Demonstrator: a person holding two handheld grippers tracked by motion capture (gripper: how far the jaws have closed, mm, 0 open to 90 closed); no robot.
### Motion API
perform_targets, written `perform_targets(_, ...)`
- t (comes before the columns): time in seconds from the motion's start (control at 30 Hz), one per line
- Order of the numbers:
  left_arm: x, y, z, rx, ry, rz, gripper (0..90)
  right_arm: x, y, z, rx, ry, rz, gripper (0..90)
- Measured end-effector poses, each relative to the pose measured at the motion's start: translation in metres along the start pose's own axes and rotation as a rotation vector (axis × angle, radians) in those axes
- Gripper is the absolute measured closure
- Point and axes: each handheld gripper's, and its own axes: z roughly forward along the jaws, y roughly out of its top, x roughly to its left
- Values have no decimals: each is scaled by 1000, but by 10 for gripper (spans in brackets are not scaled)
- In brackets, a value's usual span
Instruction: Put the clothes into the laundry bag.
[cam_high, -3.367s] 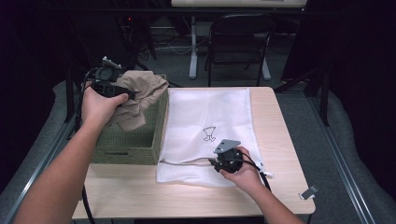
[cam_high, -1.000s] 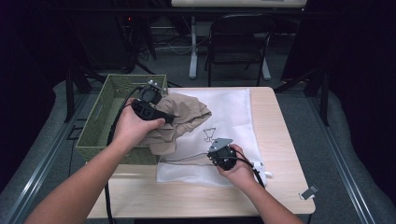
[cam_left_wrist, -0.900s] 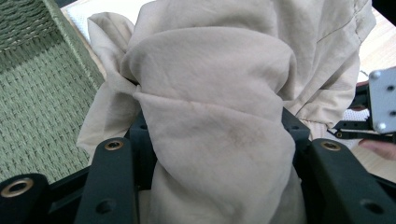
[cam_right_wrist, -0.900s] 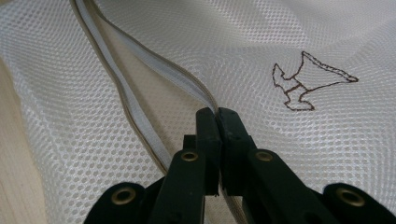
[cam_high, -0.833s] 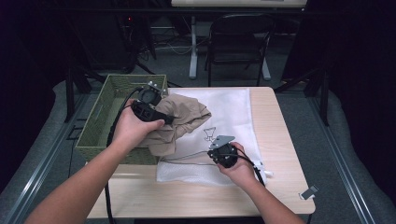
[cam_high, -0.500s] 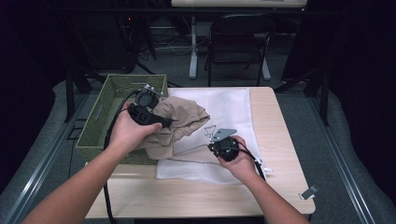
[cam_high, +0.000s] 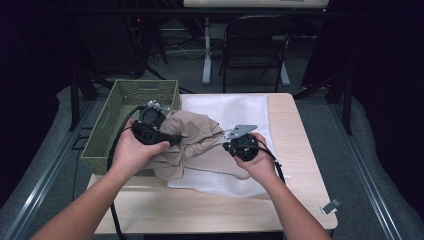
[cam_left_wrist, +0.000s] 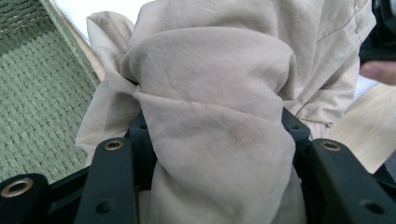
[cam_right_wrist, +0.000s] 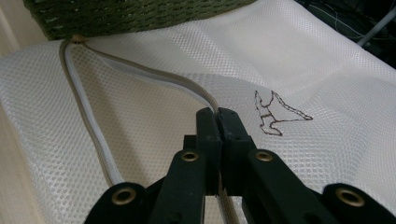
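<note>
A crumpled beige garment (cam_high: 195, 137) hangs over the near left part of a white mesh bag (cam_high: 235, 107) lying flat on the wooden table (cam_high: 300, 150). My left gripper (cam_high: 176, 138) is shut on the garment. In the left gripper view the cloth (cam_left_wrist: 210, 93) bulges between the two jaws of the left gripper (cam_left_wrist: 212, 128). My right gripper (cam_high: 229, 143) is shut on the bag's beige zipper edge (cam_right_wrist: 154, 77) and holds it lifted off the lower layer. The right gripper (cam_right_wrist: 217, 114) has its jaws pressed together on that edge, next to a small drawn figure (cam_right_wrist: 275, 114) on the mesh bag (cam_right_wrist: 303, 60).
A green woven basket (cam_high: 107, 125) stands at the table's left side, its wall (cam_right_wrist: 140, 14) right behind the bag and its weave (cam_left_wrist: 32, 93) left of the garment. A small metal clip (cam_high: 331, 205) lies at the near right corner. A folding chair (cam_high: 255, 45) stands beyond the table.
The left gripper has carried the garment from over the basket to above the bag. The right gripper has risen, lifting the zipper edge with it.
</note>
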Motion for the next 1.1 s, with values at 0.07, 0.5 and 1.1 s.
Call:
perform_targets(0.07,-2,-2,-2,-3,2,-1,482,-2,3,-2,-7,3,2,886)
perform_targets(0.5,-15,-24,-11,-33,-11,17,482,-9,9,-13,-59,-9,30,886)
perform_targets(1.1,-19,-47,-13,-36,-20,25,481,-17,36,-17,-54,-27,30,886)
